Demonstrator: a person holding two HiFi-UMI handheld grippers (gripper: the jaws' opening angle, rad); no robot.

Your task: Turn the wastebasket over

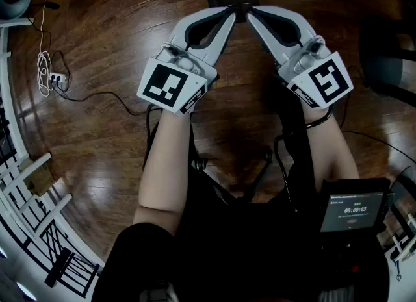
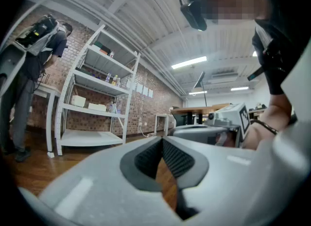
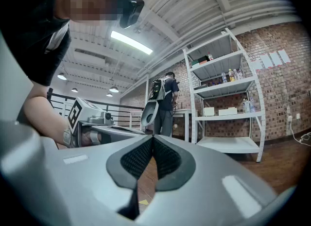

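Head view is showing the left hand-held gripper and the right hand-held gripper pointing level over the wooden floor, their tips almost meeting on the far side. Both gripper views are showing the jaws together, pad against pad, with nothing between them.

The wastebasket is not appearing clearly in any view, so its place cannot be given.

Procedure, as judged from this position:
- Nothing is being gripped, so the step in hand is finding and approaching the wastebasket.
- Opening both pairs of jaws before arriving is advisable.
- Taking opposite sides of the rim and turning both hands together is likely to keep the wastebasket from slipping.

Readable writing: the small screen at the near right is displaying a counter that seems to read 00:00:03. The marker cube is bearing a black-and-white pattern only. The sheets on the brick wall are too small to read.
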